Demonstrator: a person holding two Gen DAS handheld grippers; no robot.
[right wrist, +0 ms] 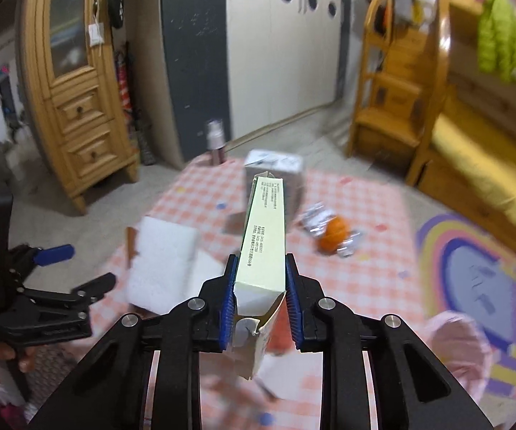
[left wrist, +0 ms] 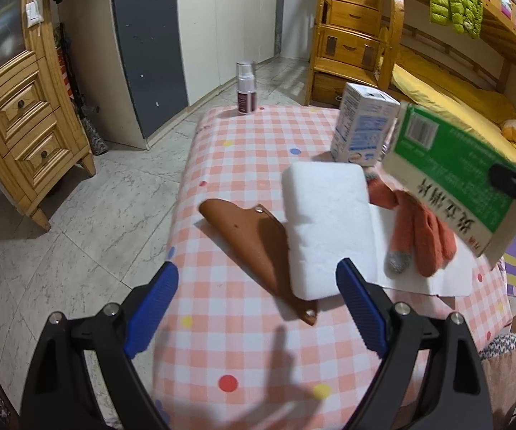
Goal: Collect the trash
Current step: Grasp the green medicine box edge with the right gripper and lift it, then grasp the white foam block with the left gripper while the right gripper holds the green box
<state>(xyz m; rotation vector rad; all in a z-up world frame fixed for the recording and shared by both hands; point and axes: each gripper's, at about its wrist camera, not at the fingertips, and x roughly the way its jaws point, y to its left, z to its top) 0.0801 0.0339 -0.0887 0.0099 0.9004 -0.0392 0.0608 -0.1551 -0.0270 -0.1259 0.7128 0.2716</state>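
Trash first: my right gripper point(right wrist: 260, 279) is clamped on a long green-and-cream carton point(right wrist: 263, 236), lifted clear above the checked tablecloth point(left wrist: 243, 165). My left gripper point(left wrist: 258, 279) hangs with its jaws wide and nothing between them, over a brown leather sheath point(left wrist: 258, 247) and a white foam block point(left wrist: 326, 222) that overlaps it. Orange gloves point(left wrist: 419, 229) lie just beside the foam. Behind stand a blue-and-white box point(left wrist: 361, 129) and a spray bottle point(left wrist: 246, 89); crumpled foil with an orange point(right wrist: 334, 233) lies to the right.
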